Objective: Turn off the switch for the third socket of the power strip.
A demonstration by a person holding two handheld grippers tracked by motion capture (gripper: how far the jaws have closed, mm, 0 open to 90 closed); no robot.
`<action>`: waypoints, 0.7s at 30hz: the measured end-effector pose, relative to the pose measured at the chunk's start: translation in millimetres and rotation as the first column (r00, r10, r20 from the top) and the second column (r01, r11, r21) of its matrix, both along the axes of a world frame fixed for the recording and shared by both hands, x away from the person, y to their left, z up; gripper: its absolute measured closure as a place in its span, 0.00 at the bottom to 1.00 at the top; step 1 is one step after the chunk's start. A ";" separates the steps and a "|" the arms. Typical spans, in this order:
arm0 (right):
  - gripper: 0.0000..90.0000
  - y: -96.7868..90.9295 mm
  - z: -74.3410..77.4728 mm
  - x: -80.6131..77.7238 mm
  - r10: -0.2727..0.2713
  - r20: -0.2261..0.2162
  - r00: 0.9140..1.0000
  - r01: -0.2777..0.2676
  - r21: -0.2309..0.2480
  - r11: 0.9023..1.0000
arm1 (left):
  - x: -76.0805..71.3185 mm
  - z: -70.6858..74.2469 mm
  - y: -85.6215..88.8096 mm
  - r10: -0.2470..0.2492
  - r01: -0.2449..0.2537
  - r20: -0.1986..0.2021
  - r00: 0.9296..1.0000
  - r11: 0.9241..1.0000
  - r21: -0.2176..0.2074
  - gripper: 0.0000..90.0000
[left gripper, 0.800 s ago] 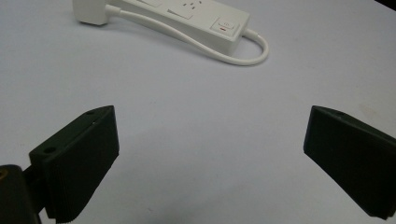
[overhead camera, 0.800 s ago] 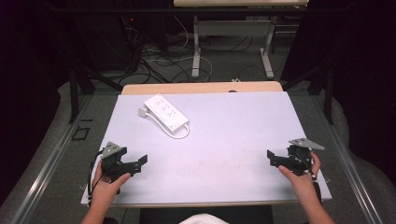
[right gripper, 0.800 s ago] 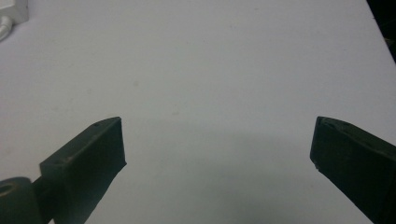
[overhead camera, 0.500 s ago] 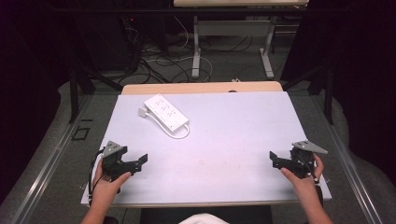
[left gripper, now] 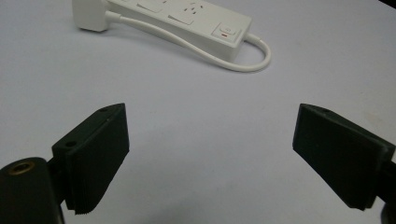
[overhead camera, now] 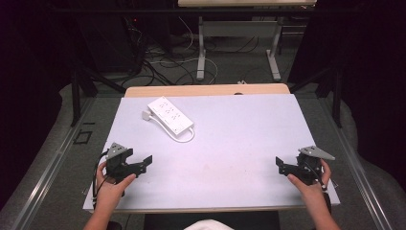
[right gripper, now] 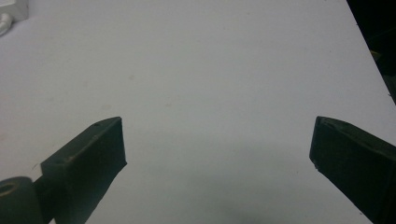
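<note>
A white-topped desk (overhead camera: 230, 143) seen from above, with a person's two hands coming in from the near edge, each holding a black claw. The left claw (overhead camera: 143, 163) sits near the near-left corner of the desk, its jaws spread wide apart with nothing between them, pointed toward the middle. The right claw (overhead camera: 280, 165) sits near the near-right corner, jaws likewise wide apart and empty, over bare desk surface. A white power strip (overhead camera: 170, 115) lies flat in the far-left part of the desk, angled diagonally, with its white cable (overhead camera: 186, 136) looping off its nearer end. In the left gripper view the strip lies ahead of the spread jaws, well apart from them.
</note>
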State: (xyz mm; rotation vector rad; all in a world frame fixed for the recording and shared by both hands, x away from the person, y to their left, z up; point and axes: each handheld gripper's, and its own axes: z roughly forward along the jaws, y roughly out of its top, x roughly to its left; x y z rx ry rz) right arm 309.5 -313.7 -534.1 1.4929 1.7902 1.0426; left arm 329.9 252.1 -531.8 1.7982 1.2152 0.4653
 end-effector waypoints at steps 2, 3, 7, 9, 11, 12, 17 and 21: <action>0.03 0.1 0.3 -0.5 0.007 -0.007 1.000 -0.007 -0.003 1.000 | 0.5 -0.1 -0.6 0.002 -0.002 -0.005 1.000 1.000 0.006 0.13; 0.03 0.0 -0.5 0.3 0.010 0.002 1.000 -0.010 -0.009 1.000 | 1.0 0.0 -0.7 0.003 -0.003 -0.003 1.000 1.000 0.010 0.14; 0.03 1.3 -0.2 0.5 0.010 -0.006 1.000 -0.010 -0.011 1.000 | 3.5 2.6 -0.1 0.006 -0.006 -0.010 1.000 1.000 0.012 0.17; 0.04 2.2 -0.5 0.9 0.013 -0.015 1.000 -0.014 -0.006 1.000 | 5.1 4.9 1.3 0.009 -0.009 -0.010 1.000 1.000 0.010 0.18; 0.04 3.2 -1.5 1.7 0.015 -0.021 1.000 -0.015 -0.001 1.000 | 6.5 7.0 2.3 0.016 -0.016 -0.012 1.000 1.000 0.006 0.18; 0.04 3.4 -1.7 1.7 0.015 -0.024 1.000 -0.015 -0.001 1.000 | 7.1 8.2 3.1 0.016 -0.016 -0.010 1.000 1.000 0.014 0.19; 0.04 3.1 -2.1 1.7 0.018 -0.023 1.000 -0.018 -0.007 1.000 | 13.1 14.9 5.1 0.021 -0.021 -0.013 1.000 1.000 0.001 0.21; 0.04 4.2 -2.0 0.8 0.010 -0.026 1.000 -0.010 -0.001 1.000 | 20.7 22.5 4.7 0.011 -0.012 -0.023 1.000 1.000 -0.006 0.21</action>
